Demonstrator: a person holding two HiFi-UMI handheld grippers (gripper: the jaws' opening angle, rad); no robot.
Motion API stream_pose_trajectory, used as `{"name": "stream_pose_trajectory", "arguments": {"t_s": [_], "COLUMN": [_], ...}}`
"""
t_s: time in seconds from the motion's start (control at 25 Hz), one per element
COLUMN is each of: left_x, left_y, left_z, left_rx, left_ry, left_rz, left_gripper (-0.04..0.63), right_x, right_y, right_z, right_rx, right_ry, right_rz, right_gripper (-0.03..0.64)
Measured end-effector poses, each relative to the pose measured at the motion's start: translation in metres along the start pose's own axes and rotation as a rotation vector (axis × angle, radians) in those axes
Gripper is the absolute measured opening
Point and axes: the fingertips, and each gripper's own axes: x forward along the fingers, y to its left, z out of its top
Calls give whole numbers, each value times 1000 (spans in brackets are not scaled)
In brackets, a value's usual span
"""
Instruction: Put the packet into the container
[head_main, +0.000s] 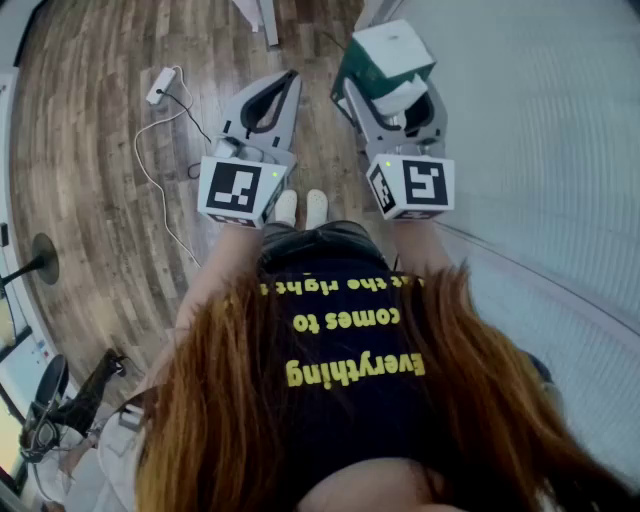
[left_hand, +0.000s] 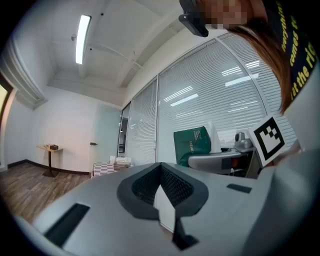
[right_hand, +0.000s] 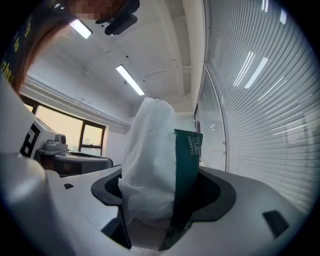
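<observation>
My right gripper (head_main: 388, 86) is shut on the packet (head_main: 392, 52), a dark green pack with white tissue bulging from it. In the right gripper view the green packet (right_hand: 188, 165) and its white tissue stand upright between the pads, filling the jaws of the right gripper (right_hand: 160, 202). The left gripper (head_main: 289, 82) is held level beside it, shut with nothing in it. In the left gripper view its jaws (left_hand: 161, 189) meet at the tips, and the packet (left_hand: 194, 144) shows off to the right. No container is in view.
The person stands on a wooden floor (head_main: 90, 170), shoes (head_main: 301, 207) below the grippers. A white power strip (head_main: 160, 85) with a trailing cable lies to the left. A wall of blinds (head_main: 540, 150) runs along the right. A small side table (left_hand: 49, 148) stands far off.
</observation>
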Motion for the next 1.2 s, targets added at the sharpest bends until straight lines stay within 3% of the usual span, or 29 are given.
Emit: {"name": "stream_pose_trajectory", "arguments": {"t_s": [0.8, 1.2], "left_x": [7, 40], "left_y": [-9, -6], "left_z": [6, 16], "left_rx": [8, 23], "left_ry": [-13, -29], "left_rz": [-11, 40], "left_gripper": [0, 0], "right_x": [5, 24], "right_y": [-6, -35], "right_z": [6, 19], "right_rx": [12, 13], "right_ry": [-5, -24], "right_rz": [16, 38], "right_gripper": [365, 365]}}
